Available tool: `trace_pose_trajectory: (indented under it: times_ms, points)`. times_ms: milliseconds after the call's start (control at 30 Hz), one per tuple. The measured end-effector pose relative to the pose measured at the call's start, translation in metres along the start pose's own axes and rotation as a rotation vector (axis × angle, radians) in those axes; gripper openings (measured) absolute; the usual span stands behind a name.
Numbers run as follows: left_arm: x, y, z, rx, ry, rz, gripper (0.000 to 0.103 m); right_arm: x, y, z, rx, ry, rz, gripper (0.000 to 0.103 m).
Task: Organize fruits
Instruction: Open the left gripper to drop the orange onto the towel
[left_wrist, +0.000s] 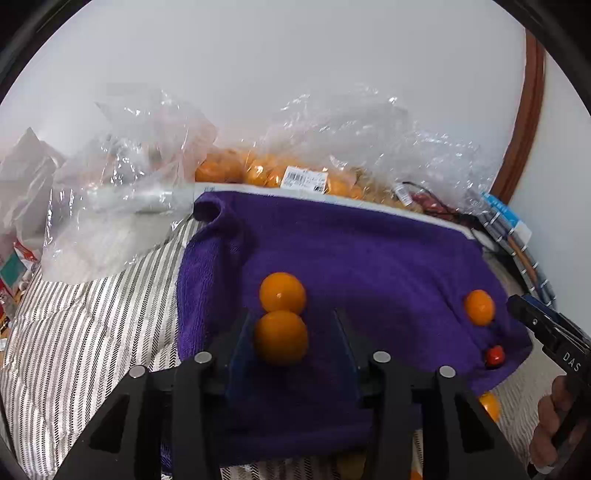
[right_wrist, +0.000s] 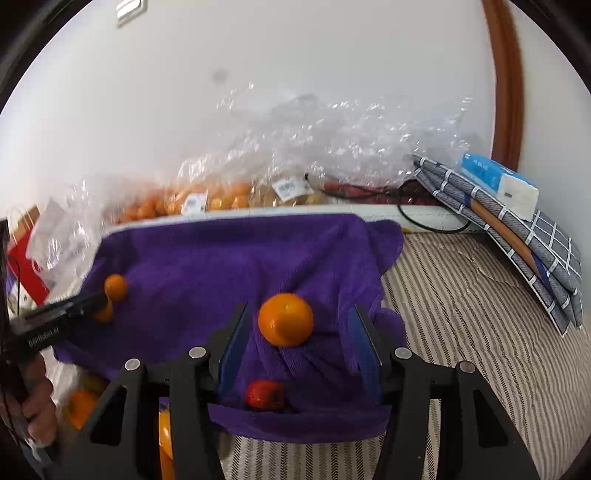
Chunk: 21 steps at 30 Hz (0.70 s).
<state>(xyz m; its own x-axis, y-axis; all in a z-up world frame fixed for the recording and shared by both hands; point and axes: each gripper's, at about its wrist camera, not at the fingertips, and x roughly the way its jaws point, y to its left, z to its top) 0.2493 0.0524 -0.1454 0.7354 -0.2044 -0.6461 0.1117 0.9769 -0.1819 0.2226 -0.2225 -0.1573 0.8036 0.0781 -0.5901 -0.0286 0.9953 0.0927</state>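
My left gripper (left_wrist: 291, 332) was spread, near orange (left_wrist: 280, 336) dead ahead between fingers; right gripper (right_wrist: 295, 332) spread around another orange (right_wrist: 285, 319).

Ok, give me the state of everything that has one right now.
left hand-held gripper: open, straddling the near orange
right hand-held gripper: open around the lone orange
far orange: loose, touching the near one
red fruit: loose on the purple towel
fruit bags: lying open-topped, still filled
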Motion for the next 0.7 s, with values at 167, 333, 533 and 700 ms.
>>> trace_pose_trajectory:
  times_ms: [167,333,533,700]
  points:
    - [-0.010,0.009,0.004,-0.037,-0.044,-0.017,0.055,-0.004,-0.004,0.002,0.022,0.027,0.039,0.054]
    - [-0.014,0.019,0.006,-0.080,-0.044,-0.032,0.055,-0.014,-0.007,-0.004,0.032,0.074,0.046,0.054]
    - [-0.025,0.021,0.008,-0.093,-0.078,-0.036,0.055,-0.042,0.008,-0.026,0.008,0.106,0.085,0.052]
    - [-0.044,0.014,0.006,-0.072,-0.054,-0.023,0.053,-0.049,0.027,-0.044,-0.022,0.154,0.115,0.039]
